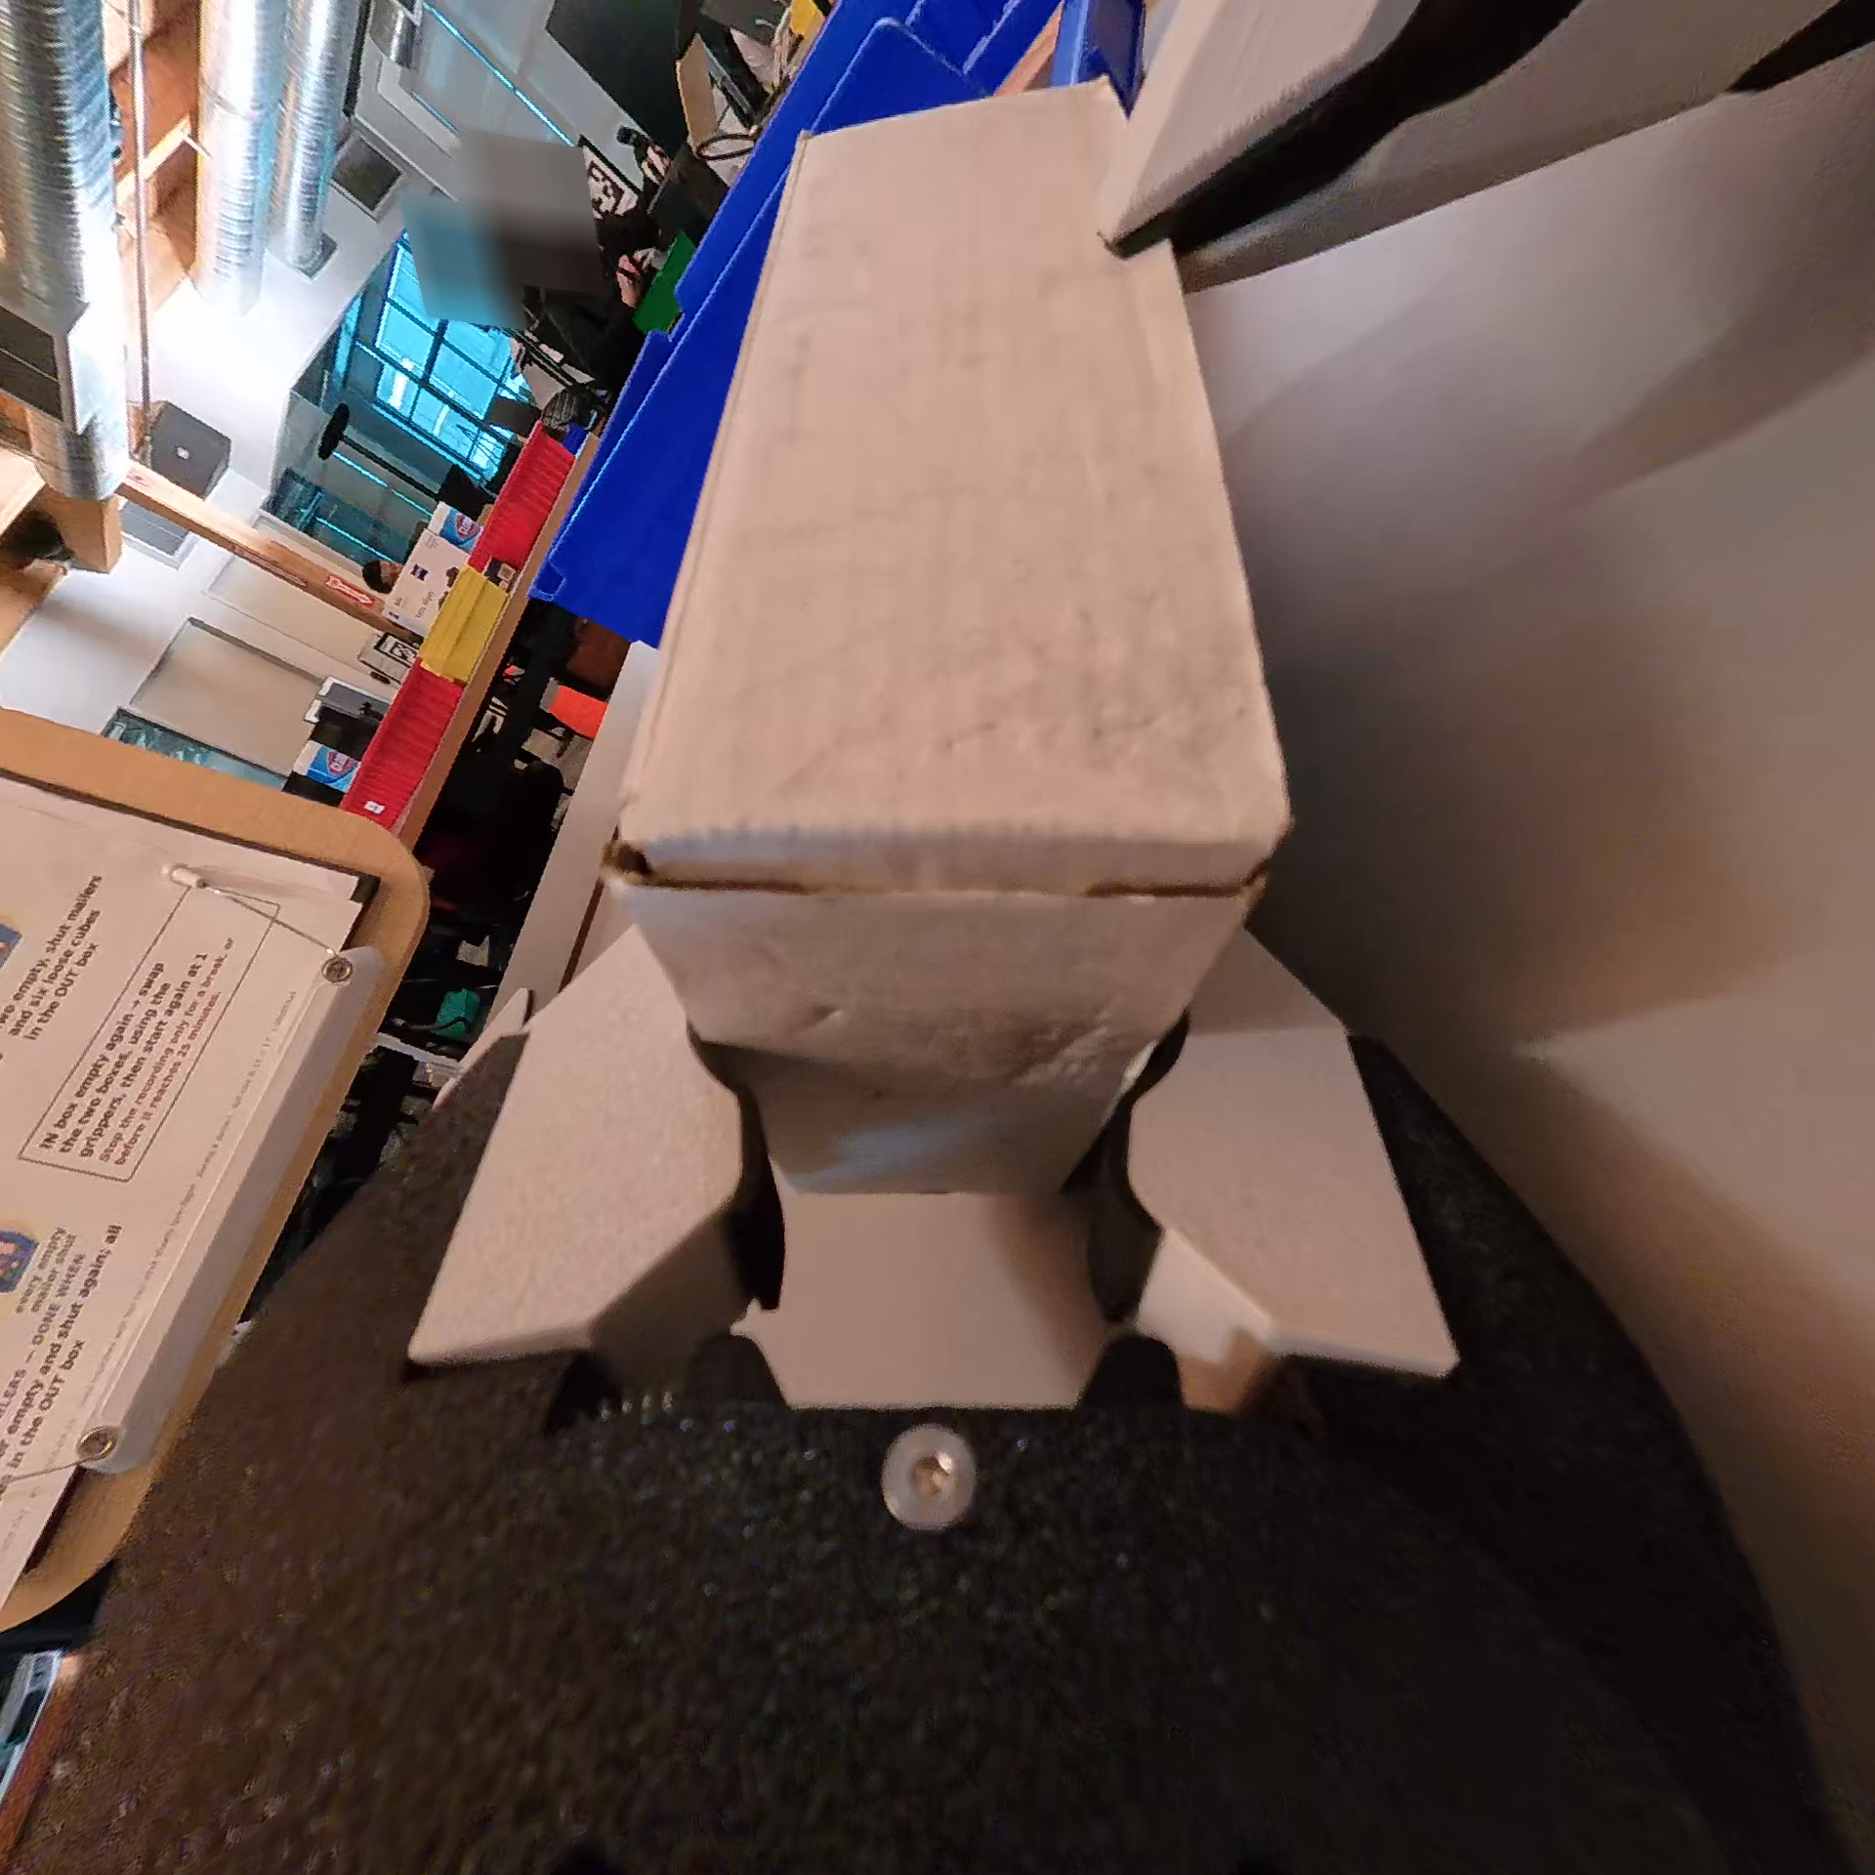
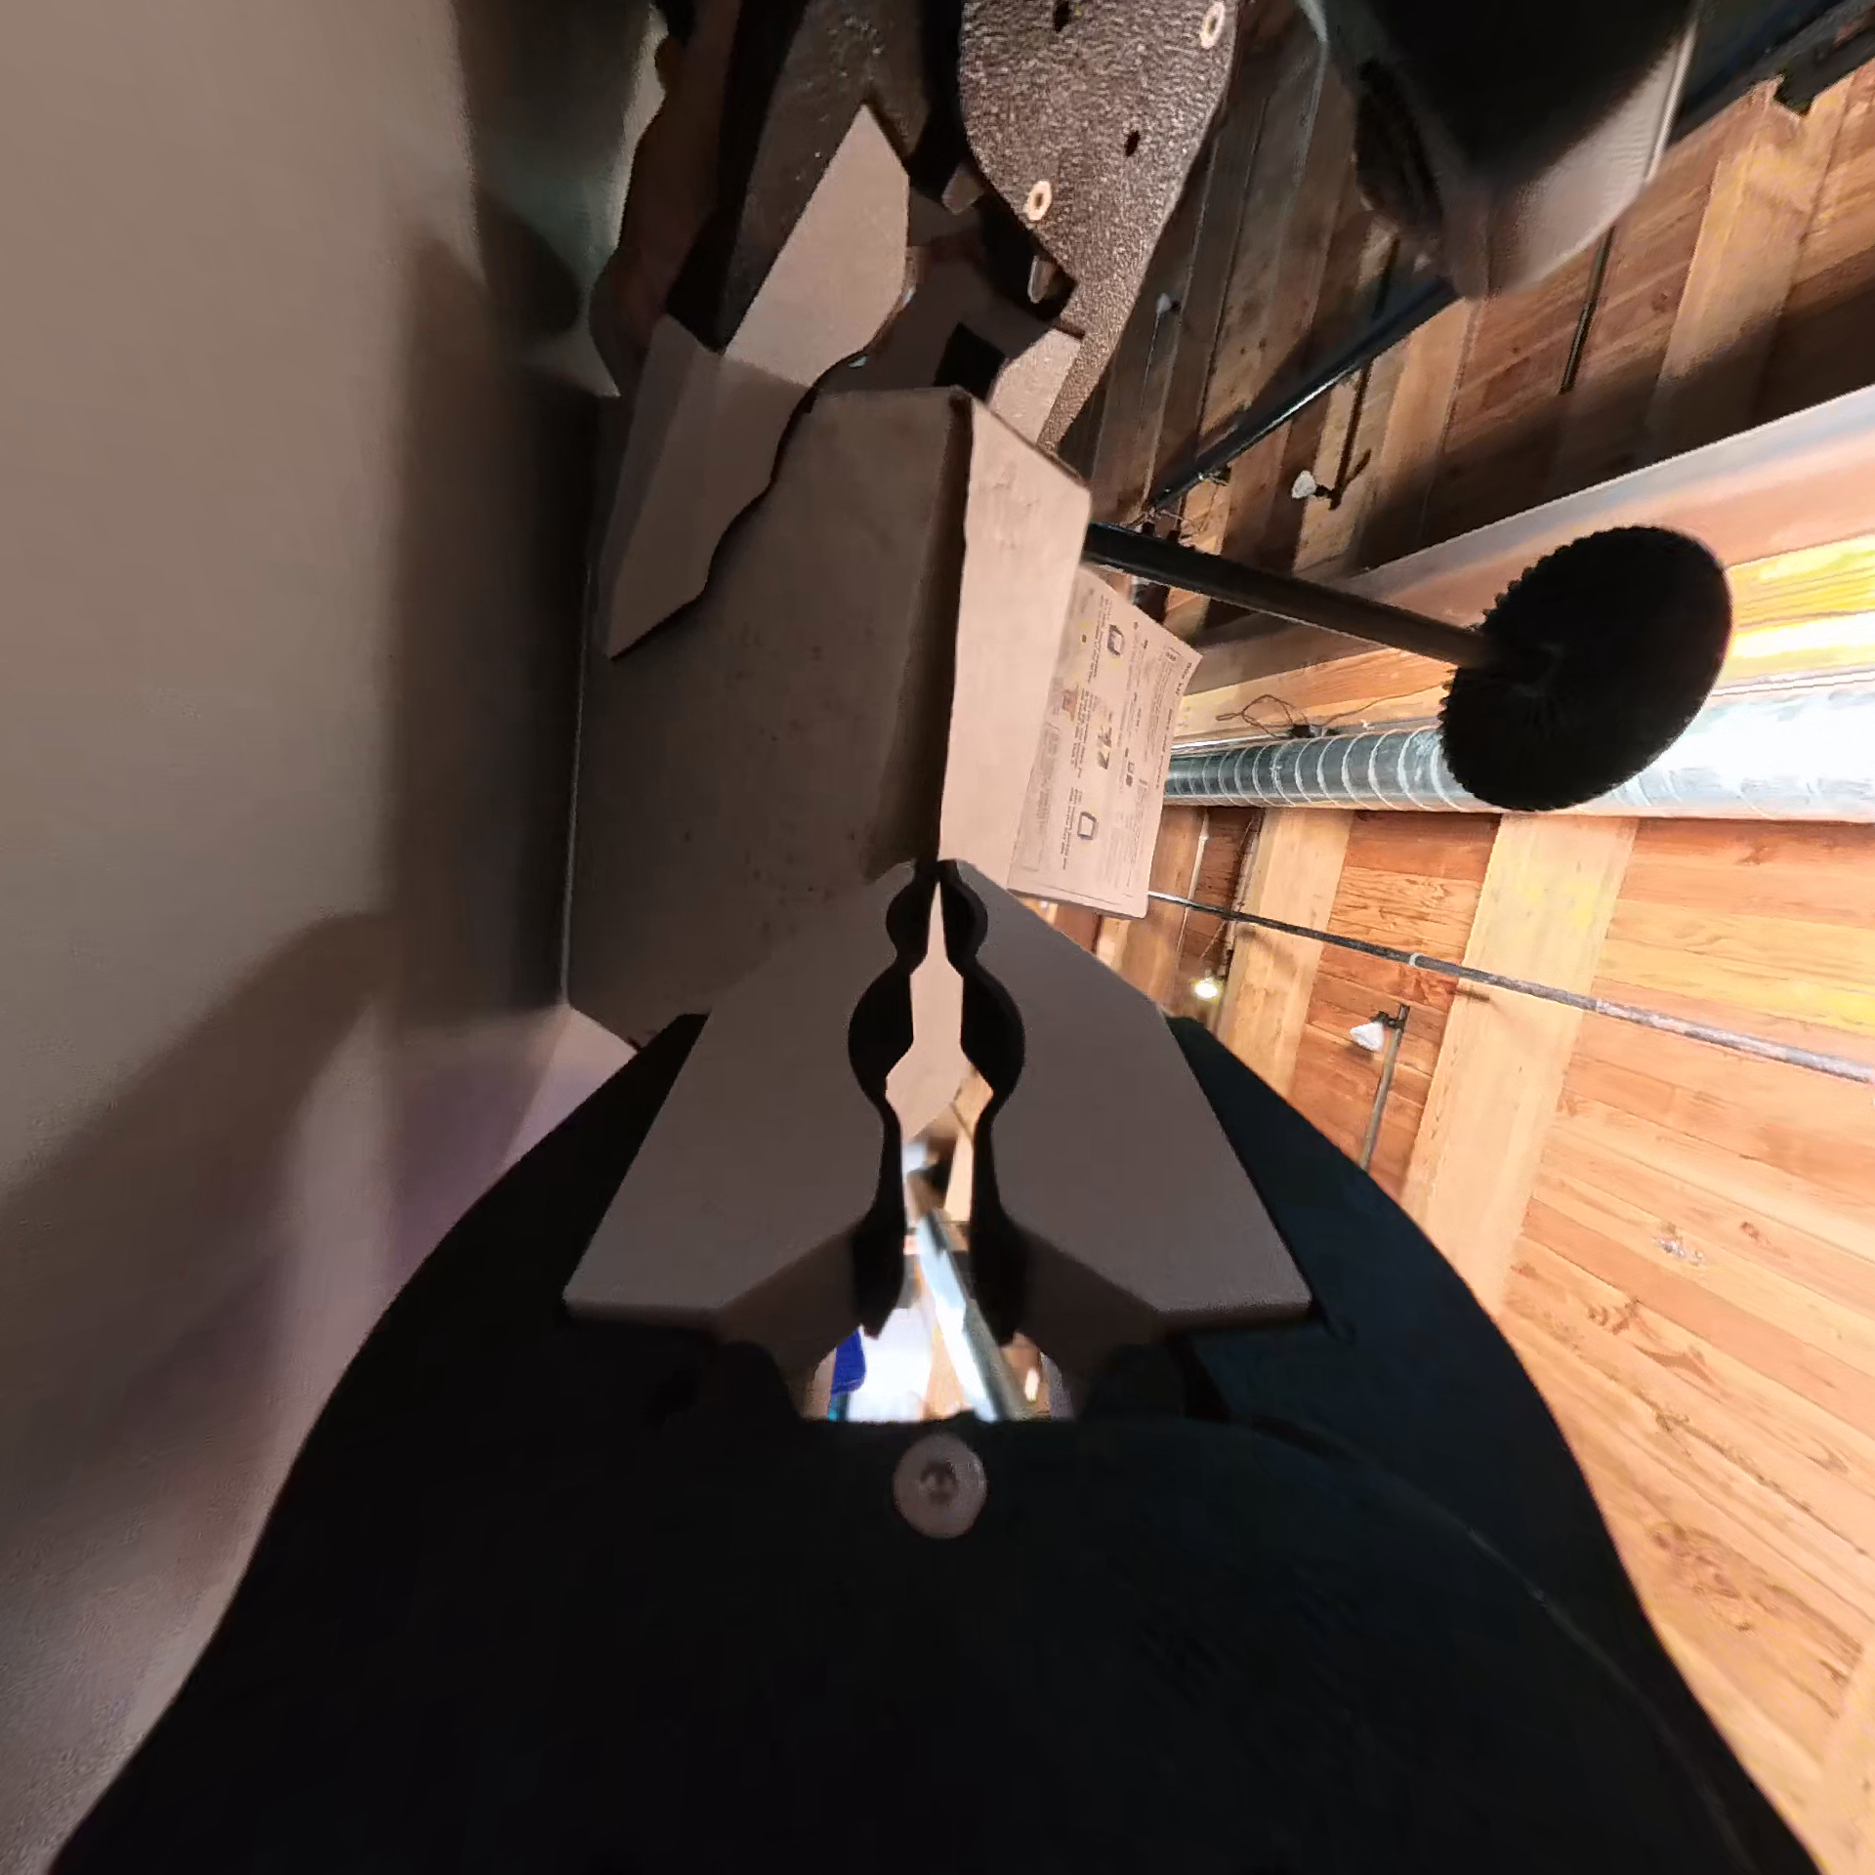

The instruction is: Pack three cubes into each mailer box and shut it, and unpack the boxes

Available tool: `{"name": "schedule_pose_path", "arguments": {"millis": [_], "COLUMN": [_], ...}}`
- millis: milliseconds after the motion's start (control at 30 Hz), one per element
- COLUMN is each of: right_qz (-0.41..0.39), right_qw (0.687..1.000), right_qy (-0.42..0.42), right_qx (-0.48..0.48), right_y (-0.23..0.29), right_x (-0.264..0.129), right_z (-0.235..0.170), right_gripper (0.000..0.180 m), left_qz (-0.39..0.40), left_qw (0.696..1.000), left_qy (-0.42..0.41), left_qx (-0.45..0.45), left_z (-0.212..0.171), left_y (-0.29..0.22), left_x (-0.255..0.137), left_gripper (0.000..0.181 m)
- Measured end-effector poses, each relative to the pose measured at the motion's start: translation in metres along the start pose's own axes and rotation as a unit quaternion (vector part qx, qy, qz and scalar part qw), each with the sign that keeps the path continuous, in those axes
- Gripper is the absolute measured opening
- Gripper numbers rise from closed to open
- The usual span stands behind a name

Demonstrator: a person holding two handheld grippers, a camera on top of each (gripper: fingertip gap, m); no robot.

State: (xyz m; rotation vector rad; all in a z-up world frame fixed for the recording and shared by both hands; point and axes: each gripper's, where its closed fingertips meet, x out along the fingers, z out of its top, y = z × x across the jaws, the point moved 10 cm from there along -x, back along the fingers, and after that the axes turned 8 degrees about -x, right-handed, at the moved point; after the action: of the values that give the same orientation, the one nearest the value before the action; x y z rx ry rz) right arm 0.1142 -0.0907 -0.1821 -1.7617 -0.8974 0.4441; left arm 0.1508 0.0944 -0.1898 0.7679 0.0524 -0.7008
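My left gripper (image 1: 944, 1025) is shut on the near end of a closed white mailer box (image 1: 964, 528), with a pad pressed on each side. The box sticks out ahead of the fingers and is tilted. In the right wrist view the same box (image 2: 791, 690) is held from its far end by the left gripper (image 2: 862, 335). My right gripper (image 2: 935, 875) is shut, its tips meeting at the near end of a long edge of the box. I cannot tell whether cardboard lies between the tips. One right finger (image 1: 1147, 193) shows at the box's far right corner.
A tall white container wall (image 1: 1542, 710) stands close on the right of the box. Blue bins (image 1: 700, 426) lie behind it. A wooden board with a printed sheet (image 1: 152, 1116) is at the left. A black round disc on a pole (image 2: 1583, 670) hangs at the right.
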Motion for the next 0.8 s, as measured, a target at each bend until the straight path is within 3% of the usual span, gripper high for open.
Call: {"name": "schedule_pose_path", "arguments": {"millis": [200,333,433,567,633,733,800], "right_qz": [-0.008,-0.024,-0.016,-0.044,-0.036,-0.03,-0.017], "right_qw": [0.999,0.999,0.999,0.995,0.993,0.998,1.0], "right_qy": [0.018,0.005,-0.005,0.01,0.012,0.0,0.009], "right_qx": [0.05,-0.037,-0.046,0.088,0.109,0.051,0.004], "right_y": [0.006,0.0,0.002,-0.014,-0.024,-0.022,-0.018], "right_x": [0.004,0.01,0.011,0.006,0.007,0.007,0.005], "right_z": [0.001,0.008,0.006,0.0,-0.006,-0.007,-0.009], "right_gripper": [0.001,0.011,0.004,0.0,0.001,0.003,0.015], "left_qz": [0.003,0.001,0.001,0.01,0.021,0.017,0.013], "left_qw": [1.0,1.0,1.0,1.0,1.0,1.0,1.0], "left_qy": [0.006,0.005,0.005,0.01,0.015,0.012,0.003], "left_qx": [-0.004,-0.007,-0.004,-0.001,-0.001,0.002,0.023], "left_z": [0.002,0.001,0.001,0.002,0.002,0.002,0.002], "left_y": [-0.001,0.0,0.0,-0.001,-0.002,-0.002,-0.003], "left_x": [0.002,0.002,0.002,0.003,0.004,0.004,0.003], "left_gripper": [0.071,0.072,0.072,0.072,0.072,0.072,0.072]}}
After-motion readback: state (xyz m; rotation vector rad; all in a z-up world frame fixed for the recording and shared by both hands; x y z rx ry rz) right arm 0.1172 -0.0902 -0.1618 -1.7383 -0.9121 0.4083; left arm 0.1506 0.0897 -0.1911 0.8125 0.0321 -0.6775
